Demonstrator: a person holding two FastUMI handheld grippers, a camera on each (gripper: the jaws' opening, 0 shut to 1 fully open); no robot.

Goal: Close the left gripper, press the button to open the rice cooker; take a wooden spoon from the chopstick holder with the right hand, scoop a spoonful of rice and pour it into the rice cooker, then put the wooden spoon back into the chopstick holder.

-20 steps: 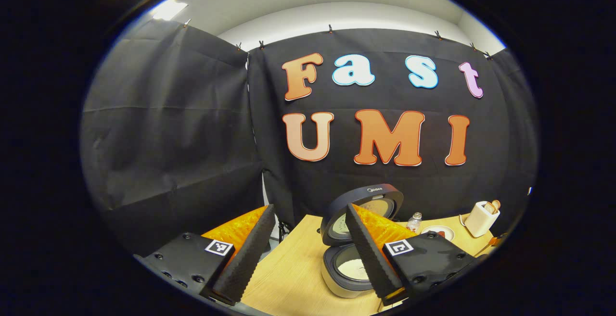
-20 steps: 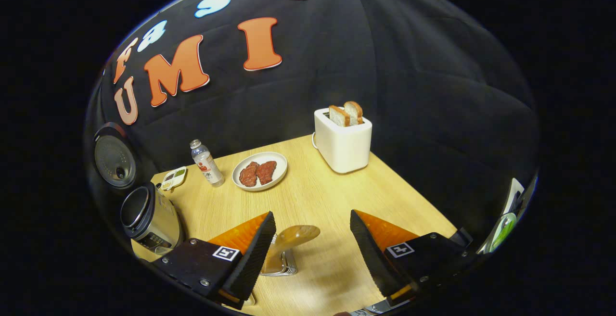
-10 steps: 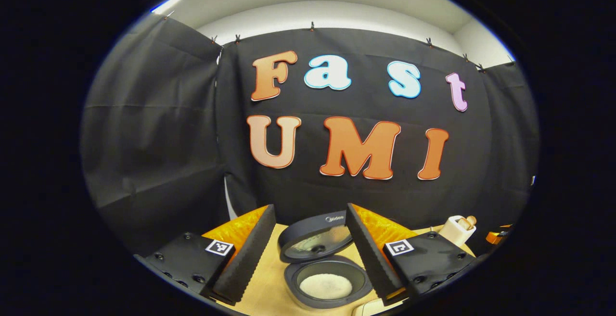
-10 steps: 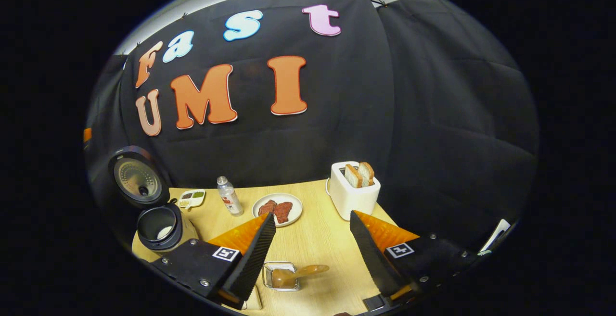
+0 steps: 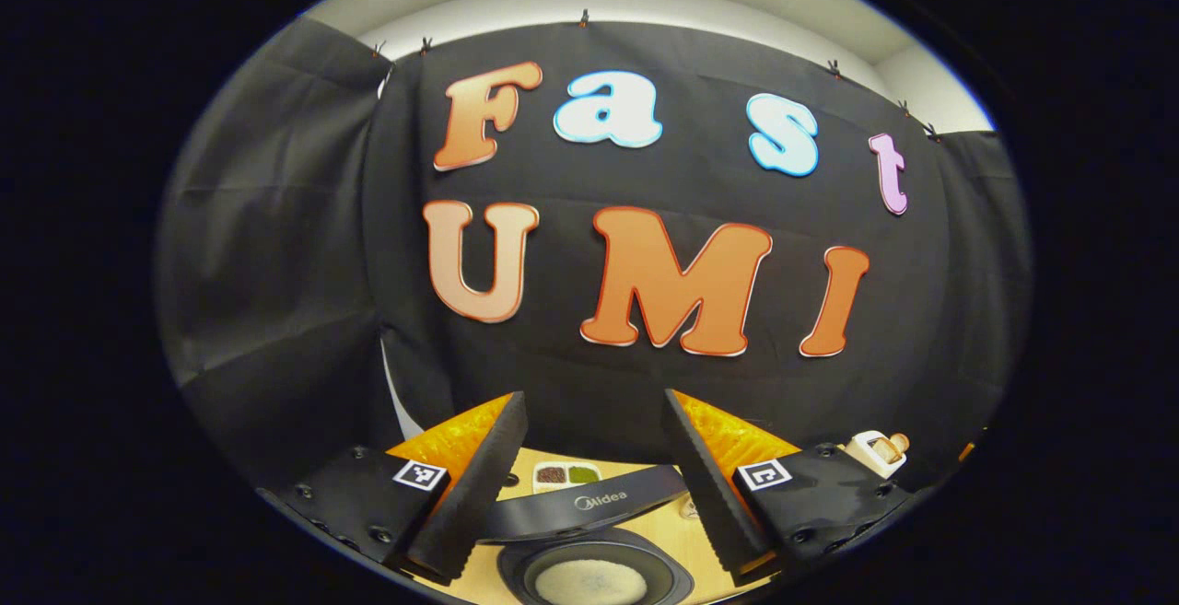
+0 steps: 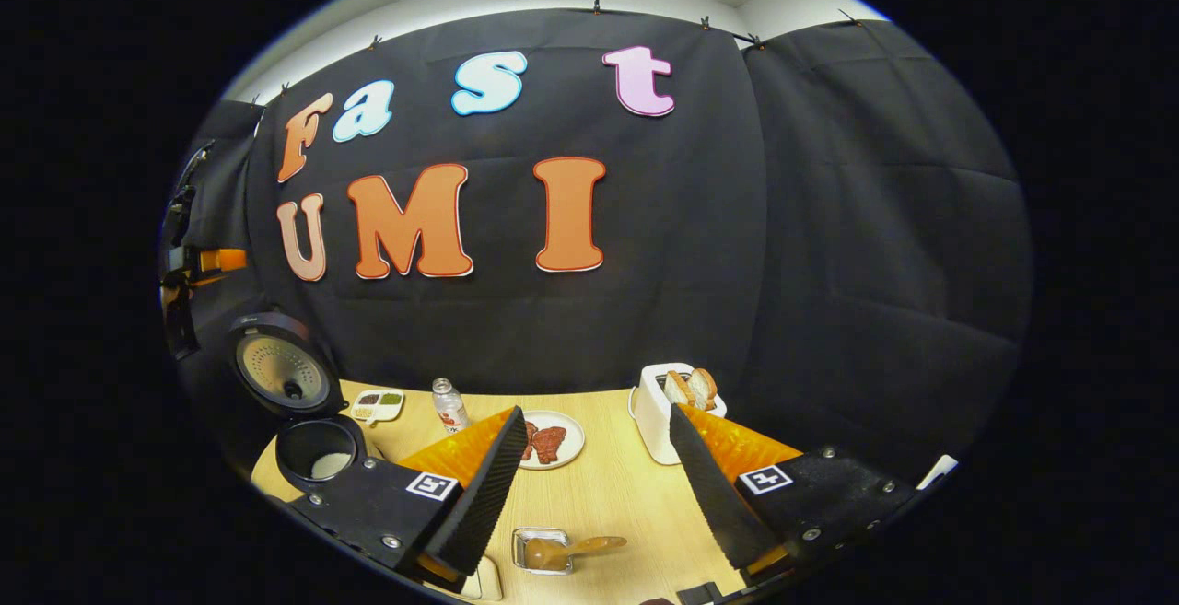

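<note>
Right gripper view: right claw point(image 6: 589, 476) spread wide, empty, now higher above the bench point(image 6: 608, 494) than a second ago — more wall in sight. Wooden spoon point(image 6: 566, 550) sits back in the chopstick holder point(image 6: 539, 550), bowl sticking out to the right, between the fingers and below them. Rice cooker point(image 6: 313, 448) at far left, lid point(image 6: 281, 370) up, white rice in the pot. Toaster point(image 6: 668, 412), plate point(image 6: 553, 439) and bottle point(image 6: 449, 405) behind.

Left gripper view: left claw point(image 5: 589, 476) also spread wide, empty, tilted up since the earlier frames — rice cooker point(image 5: 594, 573) has slid to the bottom edge, lid point(image 5: 589, 504) edge-on between the fingers.
</note>
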